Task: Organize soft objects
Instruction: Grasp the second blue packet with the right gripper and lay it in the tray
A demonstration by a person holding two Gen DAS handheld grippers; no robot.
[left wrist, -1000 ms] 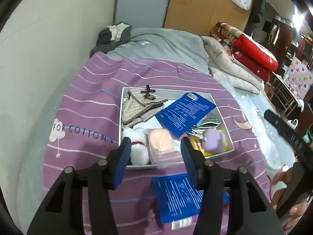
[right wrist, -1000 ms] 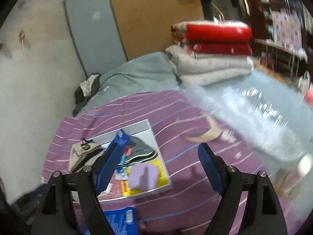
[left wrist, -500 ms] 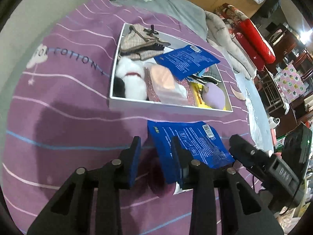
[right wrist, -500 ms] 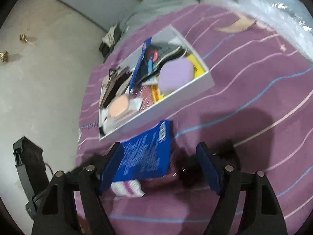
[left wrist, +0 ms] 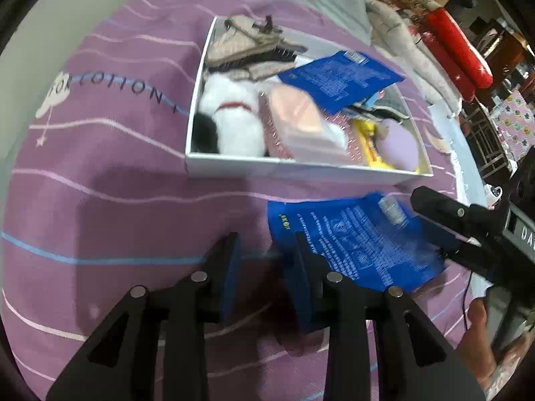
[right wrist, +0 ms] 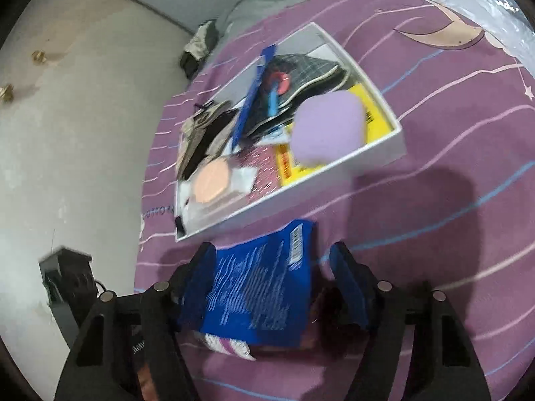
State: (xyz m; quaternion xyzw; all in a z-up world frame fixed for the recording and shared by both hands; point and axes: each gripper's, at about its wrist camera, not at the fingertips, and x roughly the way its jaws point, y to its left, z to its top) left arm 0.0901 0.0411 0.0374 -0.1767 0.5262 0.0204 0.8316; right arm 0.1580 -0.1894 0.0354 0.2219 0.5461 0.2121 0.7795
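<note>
A blue flat packet lies on the purple striped bedspread just in front of a white box. My right gripper straddles the packet with its jaws closing; the left pad is at the packet's edge and the right pad stands apart from it. One of its fingers shows over the packet in the left wrist view. My left gripper is low over the bedspread at the packet's left corner, narrowly open, with only sheet between its jaws. A white and pink striped thing pokes out from under the packet.
The box holds a white plush toy, a peach sponge in clear wrap, a purple sponge, a second blue packet and plaid fabric. Folded red and grey blankets lie beyond. A hand is at lower right.
Both grippers have dropped toward the bedspread and tipped downward. The left jaws have narrowed. The right jaws have come down around the loose blue packet and have drawn closer together.
</note>
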